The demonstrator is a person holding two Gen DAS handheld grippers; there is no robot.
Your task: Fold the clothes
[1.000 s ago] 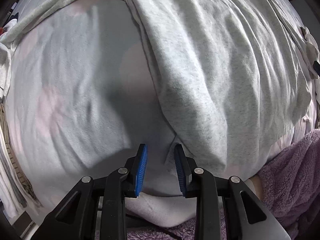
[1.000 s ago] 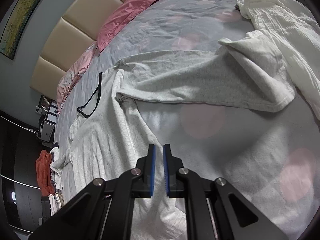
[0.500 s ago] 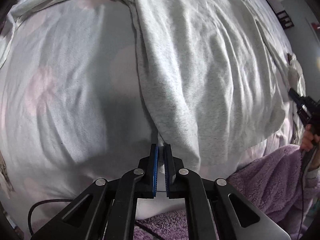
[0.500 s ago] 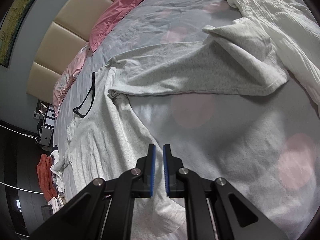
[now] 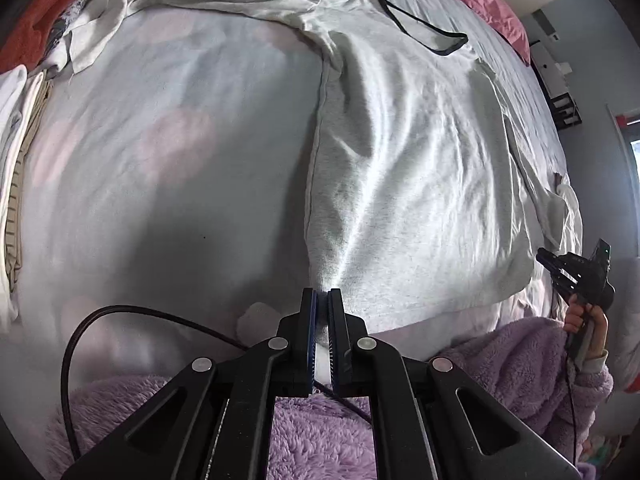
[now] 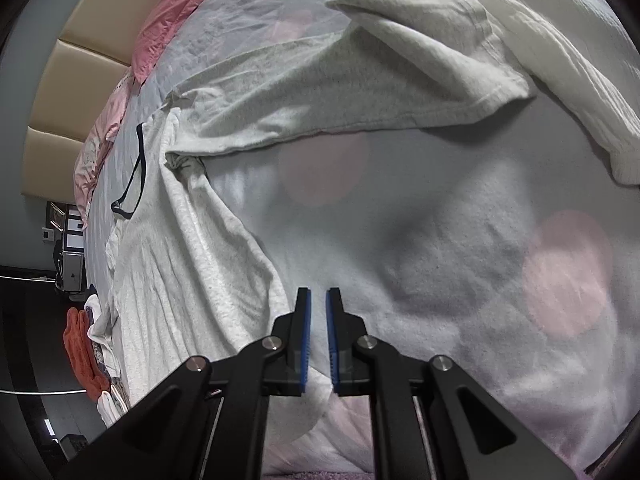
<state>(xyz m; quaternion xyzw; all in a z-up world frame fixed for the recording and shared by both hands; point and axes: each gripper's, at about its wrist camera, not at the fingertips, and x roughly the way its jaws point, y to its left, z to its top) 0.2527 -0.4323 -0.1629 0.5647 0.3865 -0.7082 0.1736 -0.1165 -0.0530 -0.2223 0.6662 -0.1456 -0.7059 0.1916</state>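
A light grey long-sleeved shirt [image 5: 408,184] with a black-trimmed neckline [image 5: 424,34] lies spread on the grey bed sheet [image 5: 168,168]. My left gripper [image 5: 322,306] is shut on the shirt's near hem corner, and the fabric rises into the pads. In the right wrist view the same shirt [image 6: 180,280] lies at the left, one sleeve [image 6: 320,92] stretched across the bed. My right gripper [image 6: 318,312] hovers just beside the shirt's hem edge, shut, with nothing between its pads. The right gripper [image 5: 558,270] also shows in the left wrist view, past the other hem corner.
A cream garment [image 6: 560,60] lies at the far right of the bed. Pink pillows [image 6: 180,12] rest against a beige headboard [image 6: 80,56]. Stacked clothes [image 5: 16,152] and an orange cloth [image 5: 44,16] sit along the left side. A black cable [image 5: 120,312] and a purple fleece sleeve [image 5: 520,364] are near me.
The left gripper, open a second ago, closed on the shirt's hem corner and has drawn back with it. The right gripper has sunk closer to the sheet beside the hem.
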